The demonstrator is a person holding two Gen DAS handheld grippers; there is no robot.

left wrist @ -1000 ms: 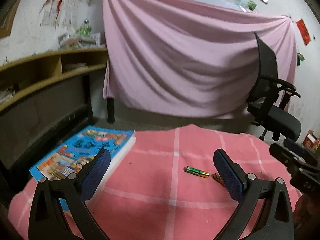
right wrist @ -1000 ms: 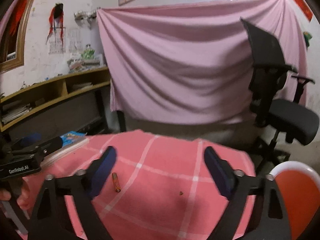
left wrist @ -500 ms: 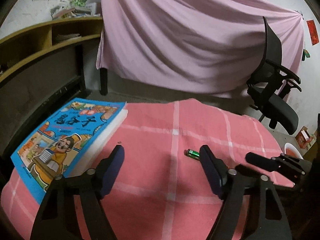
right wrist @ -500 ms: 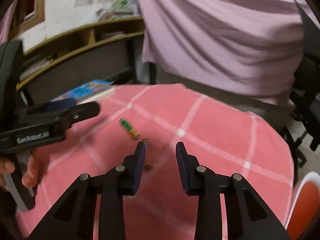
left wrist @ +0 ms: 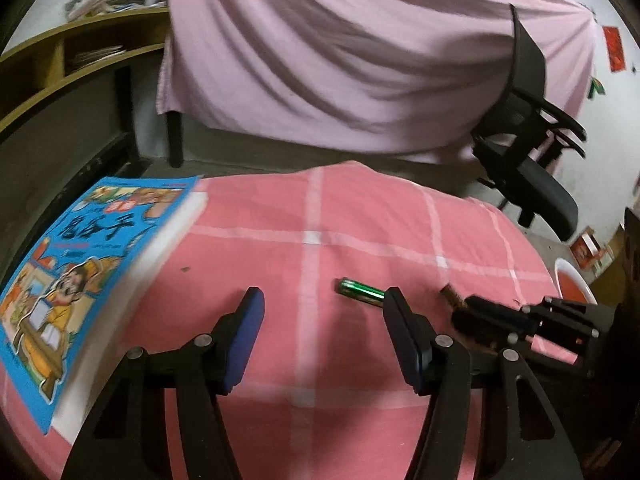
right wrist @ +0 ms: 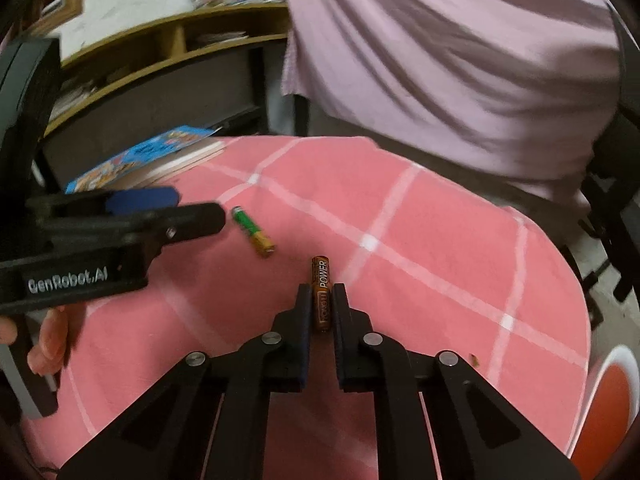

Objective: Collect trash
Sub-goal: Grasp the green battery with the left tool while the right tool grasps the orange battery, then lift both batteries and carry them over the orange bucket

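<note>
Pink checked tablecloth, pink drape behind. Right gripper clamped on brown battery, mid-cloth toward near edge. Green battery lies loose just left of it. Left gripper jaws closing, nothing between; right pad beside green batt. Book at left edge.

Two black linkage grippers, right gripper and left gripper, blue pads, silver pivot screws, white "GenRobot.AI" lettering.
</note>
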